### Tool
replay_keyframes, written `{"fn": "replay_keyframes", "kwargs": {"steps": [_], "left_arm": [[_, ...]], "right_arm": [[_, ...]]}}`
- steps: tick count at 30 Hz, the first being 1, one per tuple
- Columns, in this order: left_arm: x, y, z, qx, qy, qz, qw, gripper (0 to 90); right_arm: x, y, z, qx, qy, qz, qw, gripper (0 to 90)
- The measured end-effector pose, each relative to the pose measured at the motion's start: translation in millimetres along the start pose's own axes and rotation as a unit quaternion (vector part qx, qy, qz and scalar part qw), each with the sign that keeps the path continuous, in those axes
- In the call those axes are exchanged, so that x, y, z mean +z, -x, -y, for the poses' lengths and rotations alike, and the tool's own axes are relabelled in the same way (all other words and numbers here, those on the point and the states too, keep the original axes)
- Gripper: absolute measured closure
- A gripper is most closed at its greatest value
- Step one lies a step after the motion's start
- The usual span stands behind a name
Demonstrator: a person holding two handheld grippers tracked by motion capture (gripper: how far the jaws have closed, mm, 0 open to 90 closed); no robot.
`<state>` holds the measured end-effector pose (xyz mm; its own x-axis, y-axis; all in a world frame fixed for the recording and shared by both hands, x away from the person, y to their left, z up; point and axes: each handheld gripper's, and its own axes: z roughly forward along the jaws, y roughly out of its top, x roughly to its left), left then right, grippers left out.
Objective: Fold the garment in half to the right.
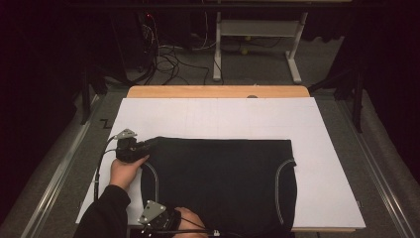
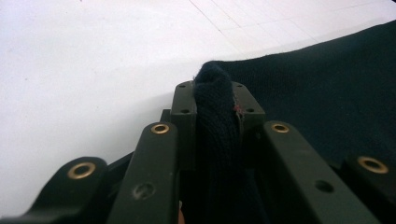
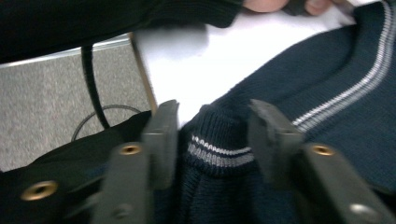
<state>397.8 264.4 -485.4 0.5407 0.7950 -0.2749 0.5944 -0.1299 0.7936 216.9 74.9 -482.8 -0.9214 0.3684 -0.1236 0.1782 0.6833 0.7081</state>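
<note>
A dark navy sweater (image 1: 223, 183) lay spread on a white board (image 1: 223, 119) that covered a wooden table (image 1: 218, 91). The garment occupied the near half of the board, with its near edge reaching the board's front rim. Two pale striped seams curved down its left and right sides.

The left gripper (image 1: 143, 148) rested at the sweater's far left corner, held by the left hand (image 1: 126, 171). In the left gripper view, its jaws were clamped on a bunched fold of the knit (image 2: 215, 116), which rose between the two pads and stood slightly above their tips. The rest of the cloth lay flat to the right of the jaws, and bare white board lay to the left.

The right gripper (image 1: 171, 220) lay at the near left corner of the sweater, by the board's front edge, with the right hand (image 1: 190, 218) behind it. In the right gripper view, a ribbed cuff or hem (image 3: 215, 149) with two thin pale stripes sat between the jaws. The left pad lay against the knit; the right pad stood just beside it, and contact there could not be told. The picture was blurred. A black cable (image 3: 91, 84) hung over the grey carpet (image 3: 51, 102) beyond the board's edge. A dark sleeve (image 3: 116, 18) crossed the top of that view.
</note>
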Motion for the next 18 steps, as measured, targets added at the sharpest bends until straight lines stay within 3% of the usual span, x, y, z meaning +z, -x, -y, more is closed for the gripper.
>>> {"fn": "replay_keyframes", "kwargs": {"steps": [8,18], "left_arm": [[0.3,0.3,-0.1,0.0,-0.001,-0.002,1.0,71.2],[0.7,0.6,-0.3,0.001,-0.003,-0.004,1.0,71.2]], "right_arm": [[-0.5,0.2,-0.6,-0.013,-0.007,0.024,0.9996,74.4],[-3.2,1.5,-1.5,-0.009,-0.004,0.026,0.9996,77.6]]}}
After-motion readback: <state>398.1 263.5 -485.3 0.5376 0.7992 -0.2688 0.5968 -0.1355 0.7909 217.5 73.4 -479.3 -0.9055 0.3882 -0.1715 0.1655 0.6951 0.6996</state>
